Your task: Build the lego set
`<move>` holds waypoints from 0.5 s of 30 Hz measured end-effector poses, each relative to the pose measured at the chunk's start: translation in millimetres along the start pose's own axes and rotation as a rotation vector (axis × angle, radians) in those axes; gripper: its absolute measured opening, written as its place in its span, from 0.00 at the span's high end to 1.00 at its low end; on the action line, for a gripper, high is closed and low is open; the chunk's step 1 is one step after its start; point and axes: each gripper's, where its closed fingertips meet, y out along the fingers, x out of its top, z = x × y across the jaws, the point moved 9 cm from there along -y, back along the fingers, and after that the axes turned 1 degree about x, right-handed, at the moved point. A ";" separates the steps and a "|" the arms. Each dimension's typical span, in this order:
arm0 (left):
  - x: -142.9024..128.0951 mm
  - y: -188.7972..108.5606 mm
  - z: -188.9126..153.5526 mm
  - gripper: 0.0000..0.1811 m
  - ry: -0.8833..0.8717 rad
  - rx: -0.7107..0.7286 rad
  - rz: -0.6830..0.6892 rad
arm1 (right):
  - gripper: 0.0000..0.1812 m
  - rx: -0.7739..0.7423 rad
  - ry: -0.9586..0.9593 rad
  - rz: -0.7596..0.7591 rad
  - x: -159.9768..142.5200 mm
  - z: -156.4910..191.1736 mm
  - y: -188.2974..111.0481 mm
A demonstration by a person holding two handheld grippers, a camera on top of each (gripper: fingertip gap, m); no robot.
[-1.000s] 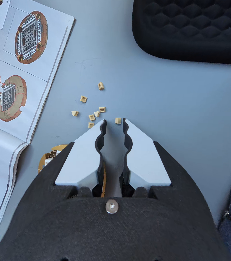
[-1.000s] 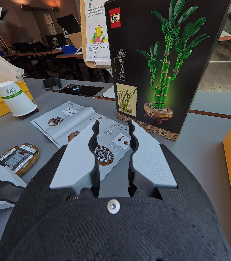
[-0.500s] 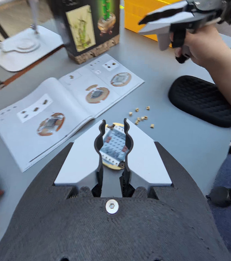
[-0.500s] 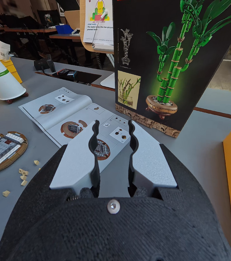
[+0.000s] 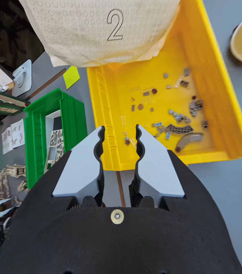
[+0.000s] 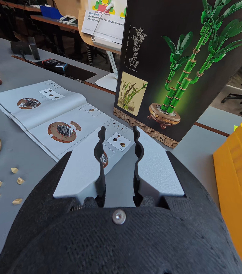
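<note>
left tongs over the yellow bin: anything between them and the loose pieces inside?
Nothing visible. The left tongs hang open and empty above the near wall of the yellow bin; the loose pieces lie exposed on its floor. The paper bag covers only the far end.

L gripper (image 5: pixel 119 128) jaws apart, empty, aimed steeply down; R gripper (image 6: pixel 118 129) jaws apart, empty, angled fwd

Yellow plastic bin (image 5: pixel 228 103): open-topped; far end overhung by white paper bag (image 5: pixel 102 32).
Left: blocked by green plastic bin (image 5: pixel 72 112).
</note>
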 end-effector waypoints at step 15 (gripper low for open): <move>-24.7 71.8 -24.7 0.83 0.656 -0.162 0.319 | 0.81 -0.113 -0.497 0.267 61.8 67.6 26.9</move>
